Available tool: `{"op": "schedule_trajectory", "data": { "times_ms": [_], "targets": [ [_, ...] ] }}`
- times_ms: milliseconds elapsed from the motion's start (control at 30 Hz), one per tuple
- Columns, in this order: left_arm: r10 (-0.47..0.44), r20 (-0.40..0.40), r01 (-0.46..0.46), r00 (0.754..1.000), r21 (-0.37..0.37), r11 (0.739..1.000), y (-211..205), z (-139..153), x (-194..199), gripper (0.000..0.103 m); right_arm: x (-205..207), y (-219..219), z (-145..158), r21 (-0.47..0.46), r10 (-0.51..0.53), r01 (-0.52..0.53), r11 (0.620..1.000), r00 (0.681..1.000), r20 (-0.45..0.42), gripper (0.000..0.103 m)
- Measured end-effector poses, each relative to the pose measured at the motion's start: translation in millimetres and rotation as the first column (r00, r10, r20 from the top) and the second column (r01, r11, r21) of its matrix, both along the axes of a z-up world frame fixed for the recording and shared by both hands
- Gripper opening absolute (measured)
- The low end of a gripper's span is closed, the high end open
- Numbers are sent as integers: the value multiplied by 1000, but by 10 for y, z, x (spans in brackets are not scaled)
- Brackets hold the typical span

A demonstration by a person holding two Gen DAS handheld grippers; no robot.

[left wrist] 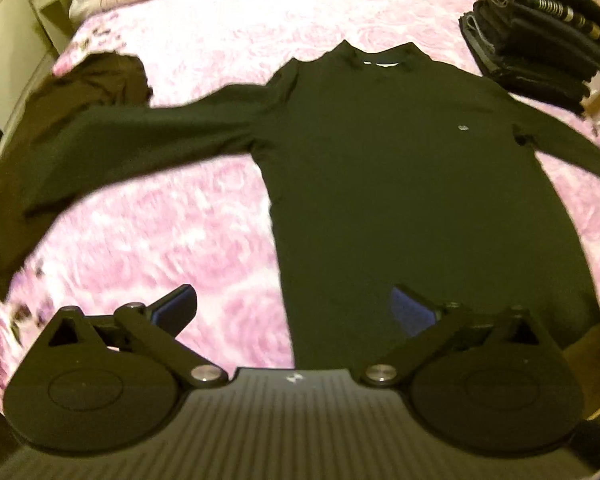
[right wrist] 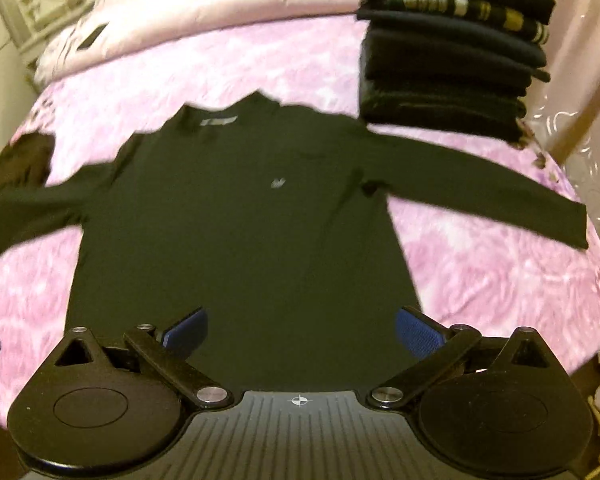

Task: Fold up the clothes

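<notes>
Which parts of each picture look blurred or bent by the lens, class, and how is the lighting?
Left wrist view: pink bedspread smeared by motion, dark shirt soft-edged, bed bowed by fisheye. Right wrist view: shirt outline smeared, folded stack sharper; dim, warm light in both.

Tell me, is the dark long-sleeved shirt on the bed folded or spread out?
Spread out: the shirt lies flat on the pink bedspread, both sleeves stretched sideways.

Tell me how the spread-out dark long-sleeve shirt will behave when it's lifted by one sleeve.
The dark shirt lies flat on the pink bedspread, so it is probably thin and floppy. Lifted by its sleeve, the body would likely trail and bunch. It looks light.
</notes>
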State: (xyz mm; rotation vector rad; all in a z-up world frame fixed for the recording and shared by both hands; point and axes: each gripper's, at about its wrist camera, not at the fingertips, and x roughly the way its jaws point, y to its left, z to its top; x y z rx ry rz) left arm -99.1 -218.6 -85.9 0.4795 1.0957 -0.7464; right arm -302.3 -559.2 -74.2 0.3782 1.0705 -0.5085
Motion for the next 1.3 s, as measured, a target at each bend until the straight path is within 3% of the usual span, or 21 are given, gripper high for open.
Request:
{"op": "schedule_trajectory", "data": {
  "times_ms": [133,267,667,900,1300],
  "targets": [
    [44,-38,-45,998,-28,999,137,10,-83,101,-72,135,8,16,19,-18,1000,999,-46,102],
    [67,-17,-68,998,-42,997,197,37,-203,101,-172,107,-3,38,31,-29,999,998,-56,102],
    [142,-24,-142,990,-1,990,-134,158,-914,101,-425,-31,-68,63,154,-148,987,983,-101,102],
    [43,21,-44,999,30,999,-409,305,-1025,101,-468,-30,56,56,116,-112,992,990,-78,102],
    [-9,39,8,999,42,999,-517,328,-986,101,-340,65,101,48,120,-116,992,988,-93,102]
  ]
}}
